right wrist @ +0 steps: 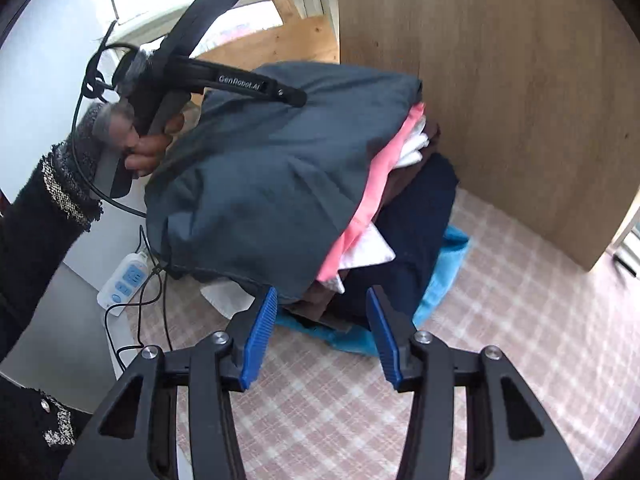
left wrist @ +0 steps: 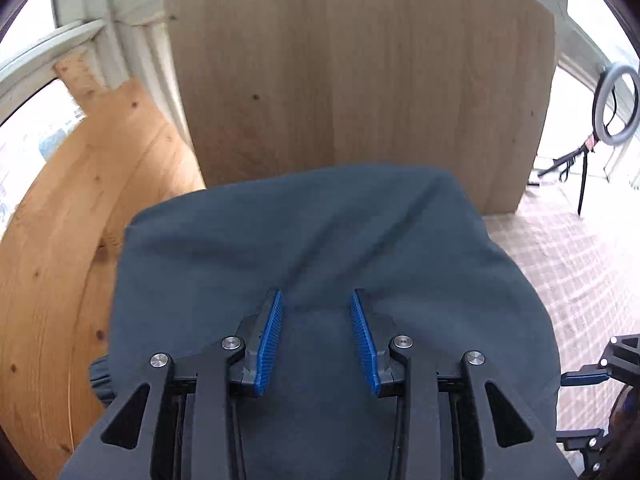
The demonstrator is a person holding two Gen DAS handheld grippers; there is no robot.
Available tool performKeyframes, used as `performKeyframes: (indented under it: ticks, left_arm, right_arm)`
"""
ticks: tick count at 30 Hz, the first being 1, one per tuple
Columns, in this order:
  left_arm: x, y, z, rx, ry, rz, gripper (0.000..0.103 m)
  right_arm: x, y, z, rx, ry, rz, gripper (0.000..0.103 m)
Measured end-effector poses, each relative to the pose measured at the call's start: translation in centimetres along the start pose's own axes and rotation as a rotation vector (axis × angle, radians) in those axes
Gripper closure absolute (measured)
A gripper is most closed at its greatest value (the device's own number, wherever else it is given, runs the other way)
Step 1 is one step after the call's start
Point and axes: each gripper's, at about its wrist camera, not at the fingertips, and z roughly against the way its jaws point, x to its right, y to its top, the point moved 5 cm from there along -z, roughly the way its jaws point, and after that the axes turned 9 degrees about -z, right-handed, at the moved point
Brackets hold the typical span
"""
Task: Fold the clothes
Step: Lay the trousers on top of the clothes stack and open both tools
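Both grippers are spread with nothing between the pads: left gripper (left wrist: 317,300) hangs over the dark grey garment (right wrist: 272,168), right gripper (right wrist: 322,300) at 6 o'clock of the pile. That grey piece tops a stack on the checked cloth (right wrist: 500,320). Risk: the stack's 3 o'clock edges look ragged, so a nudge could topple it. Count: roughly six garments, lower ones hard to separate; two grippers.

Dark slate-grey garment (right wrist: 272,168) is lying folded on top of the clothes pile (right wrist: 384,216), draping over its left side, surface creased. Under it, pink, white, brown and navy pieces are sticking out; a bright blue one is sitting lowest, on the checked worktop (right wrist: 500,320).
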Motion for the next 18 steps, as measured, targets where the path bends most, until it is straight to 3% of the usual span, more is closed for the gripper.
performKeyframes:
  ticks: [2,6,11,14,16,18]
  left_arm:
    - [-1.8,-0.6,3.0,0.069,0.044,0.047,0.065]
    - [-4.7,-2.6,6.4,0.134,0.073,0.139,0.064]
    - [-6.5,-1.6,4.2,0.101,0.053,0.147,0.064]
    - [-7.8,-0.5,-0.5,0.019,0.067,0.131,0.064]
    - [-8.8,0.1,-4.1,-0.045,0.096,0.122,0.062]
    - [-10.1,0.3,-6.3,-0.107,0.125,0.135,0.059]
  right_arm:
    - [-0.8,0.7,1.8,0.044,-0.063,0.073,0.057]
    - [-1.4,7.2,1.8,0.196,-0.025,0.027,0.050]
    - [-0.1,12.8,-6.8,0.092,-0.063,-0.067,0.046]
    - [0.6,16.2,-12.0,0.029,-0.086,-0.124,0.046]
    - [1.6,16.4,-15.4,-0.050,-0.192,-0.108,0.046]
    - [1.7,16.5,-17.1,-0.062,-0.245,-0.078,0.046]
